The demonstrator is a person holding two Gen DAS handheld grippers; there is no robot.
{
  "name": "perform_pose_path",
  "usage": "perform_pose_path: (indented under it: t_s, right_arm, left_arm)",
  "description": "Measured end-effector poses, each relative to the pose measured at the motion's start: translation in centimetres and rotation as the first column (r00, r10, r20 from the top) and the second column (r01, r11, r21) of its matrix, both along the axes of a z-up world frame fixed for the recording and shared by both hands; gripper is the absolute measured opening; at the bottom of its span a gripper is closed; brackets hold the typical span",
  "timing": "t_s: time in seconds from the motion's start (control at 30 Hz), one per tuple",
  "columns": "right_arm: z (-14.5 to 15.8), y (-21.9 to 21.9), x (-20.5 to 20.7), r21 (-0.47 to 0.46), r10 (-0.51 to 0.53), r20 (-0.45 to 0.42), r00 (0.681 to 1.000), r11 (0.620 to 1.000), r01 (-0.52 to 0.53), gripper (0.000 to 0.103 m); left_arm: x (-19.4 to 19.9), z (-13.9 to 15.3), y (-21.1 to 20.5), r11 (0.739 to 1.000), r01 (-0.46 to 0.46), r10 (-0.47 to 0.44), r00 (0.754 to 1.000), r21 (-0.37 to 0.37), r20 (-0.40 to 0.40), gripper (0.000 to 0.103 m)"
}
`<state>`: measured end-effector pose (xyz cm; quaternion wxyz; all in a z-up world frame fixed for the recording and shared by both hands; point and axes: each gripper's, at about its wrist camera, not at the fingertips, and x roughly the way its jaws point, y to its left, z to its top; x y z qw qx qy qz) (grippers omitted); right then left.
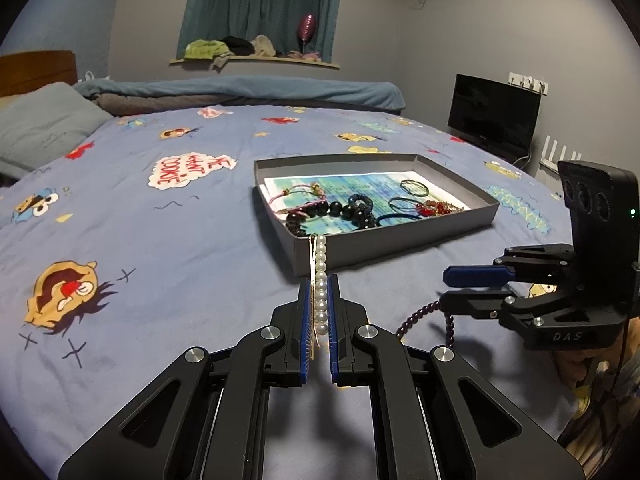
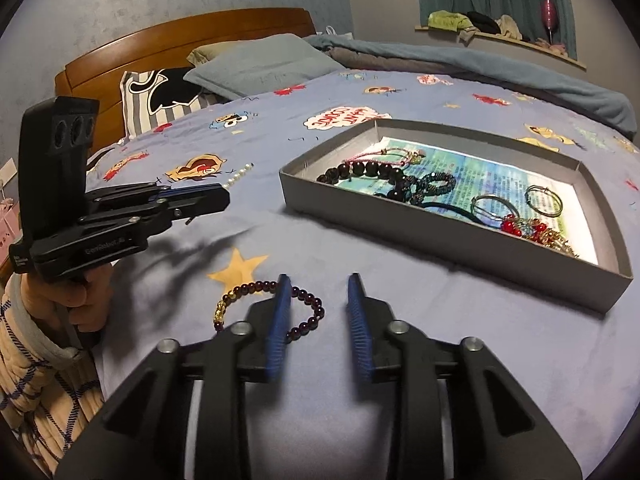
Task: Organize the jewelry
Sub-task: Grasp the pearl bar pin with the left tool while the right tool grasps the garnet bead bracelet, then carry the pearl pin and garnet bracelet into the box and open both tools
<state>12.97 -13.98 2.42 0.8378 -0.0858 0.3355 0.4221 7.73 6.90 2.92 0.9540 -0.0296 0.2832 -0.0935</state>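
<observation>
My left gripper [image 1: 319, 280] is shut on a white pearl strand [image 1: 320, 256] with a thin gold chain beside it. The strand sticks out past the fingertips toward the near wall of a shallow grey box [image 1: 392, 240]. In the right wrist view the left gripper [image 2: 226, 196] hovers at the left with the pearl strand [image 2: 240, 174] poking out. My right gripper [image 2: 319, 280] stands open low over the bed. A dark red bead bracelet [image 2: 310, 300] with gold beads lies under its left finger, partly between the pads. The right gripper [image 1: 443, 288] and the bracelet [image 1: 424, 316] also show in the left wrist view.
The grey box [image 2: 440, 240] holds black bead bracelets [image 2: 372, 172], hair ties [image 2: 542, 198], red beads [image 2: 516, 226] and a pink cord bracelet [image 1: 296, 196]. A blue cartoon bedsheet [image 1: 160, 240] covers the bed. Pillows [image 2: 256, 68] and a headboard lie beyond, a monitor [image 1: 492, 116] at right.
</observation>
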Motion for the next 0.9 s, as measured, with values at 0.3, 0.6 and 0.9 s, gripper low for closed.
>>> perform_pose_path:
  t_s: [0.3,0.6,0.9]
  right_arm:
    - [-1.5,1.5,0.1,-0.070,0.024,-0.035,0.999,0.997,-0.026,0.021]
    - [0.3,0.6,-0.4,0.005,0.033,0.035,0.999,0.999,-0.033,0.006]
    - [3.8,-1.6,1.0,0.144,-0.027,0.092,0.995,0.989,0.014,0.006]
  left_arm:
    - [-0.1,0.2,0.2,1.000,0.003,-0.003,1.000,-0.005,0.004,0.008]
    - [0.5,1.1,-0.4,1.000,0.000,0.000,1.000,-0.023,0.019,0.008]
    - [2.3,1.8,-1.5,1.000,-0.004,0.005,1.000,-0.023,0.030,0.008]
